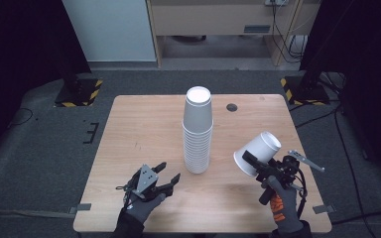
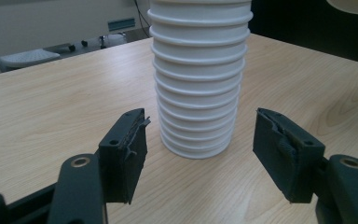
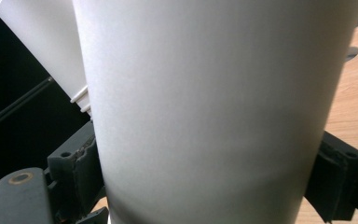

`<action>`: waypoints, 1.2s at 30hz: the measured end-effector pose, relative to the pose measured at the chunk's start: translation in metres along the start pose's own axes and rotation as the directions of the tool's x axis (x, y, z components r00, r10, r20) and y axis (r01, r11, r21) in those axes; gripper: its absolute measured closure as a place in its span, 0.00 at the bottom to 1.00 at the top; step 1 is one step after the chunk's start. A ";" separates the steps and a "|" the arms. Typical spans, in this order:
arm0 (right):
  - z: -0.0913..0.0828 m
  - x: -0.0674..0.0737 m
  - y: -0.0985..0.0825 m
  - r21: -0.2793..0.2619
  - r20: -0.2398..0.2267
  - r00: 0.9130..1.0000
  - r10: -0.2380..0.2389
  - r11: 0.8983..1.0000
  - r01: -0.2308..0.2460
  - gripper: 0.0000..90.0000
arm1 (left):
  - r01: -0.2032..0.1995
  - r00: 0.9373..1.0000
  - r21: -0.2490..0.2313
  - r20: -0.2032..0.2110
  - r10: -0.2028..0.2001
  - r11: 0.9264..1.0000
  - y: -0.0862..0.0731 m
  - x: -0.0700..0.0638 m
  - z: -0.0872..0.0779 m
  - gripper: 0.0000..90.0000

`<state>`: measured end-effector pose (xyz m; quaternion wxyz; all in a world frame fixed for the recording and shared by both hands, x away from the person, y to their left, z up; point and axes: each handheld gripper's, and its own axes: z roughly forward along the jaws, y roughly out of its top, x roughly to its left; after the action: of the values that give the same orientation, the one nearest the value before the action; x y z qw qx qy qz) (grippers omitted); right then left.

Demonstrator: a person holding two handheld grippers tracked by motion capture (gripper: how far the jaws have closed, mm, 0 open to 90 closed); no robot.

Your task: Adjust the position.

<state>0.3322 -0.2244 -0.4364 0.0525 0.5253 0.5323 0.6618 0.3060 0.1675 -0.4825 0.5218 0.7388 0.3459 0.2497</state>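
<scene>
A tall stack of white paper cups (image 1: 197, 131) stands upside down near the middle of the wooden counter (image 1: 139, 129). The left hand-held gripper (image 1: 169, 174) sits low over the near edge, left of the stack, its jaws spread wide and holding nothing; in the left gripper view the stack's base (image 2: 198, 93) stands just beyond the gap between them. The right hand-held gripper (image 1: 251, 161), raised toward the near right corner, clamps a single white paper cup (image 1: 257, 152) by its wall, tilted with its base pointing up and away.
</scene>
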 end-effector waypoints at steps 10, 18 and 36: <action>-0.001 -0.003 0.000 -0.011 -0.019 0.999 0.047 0.999 -0.047 0.16 | -0.012 0.999 -0.020 0.035 0.013 1.000 0.007 -0.011 0.004 0.39; -0.001 -0.005 0.000 -0.004 -0.019 0.998 0.059 0.998 -0.059 0.16 | -0.032 0.997 -0.038 0.063 0.034 0.999 0.016 -0.023 0.013 0.39; 0.000 -0.005 0.000 -0.004 -0.037 0.996 0.079 0.997 -0.080 0.16 | -0.057 0.990 -0.065 0.128 0.065 0.996 0.034 -0.042 0.031 0.40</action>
<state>0.3343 -0.2276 -0.4399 0.0177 0.5336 0.5101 0.6743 0.3099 0.1090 -0.4609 0.5576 0.7475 0.2805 0.2274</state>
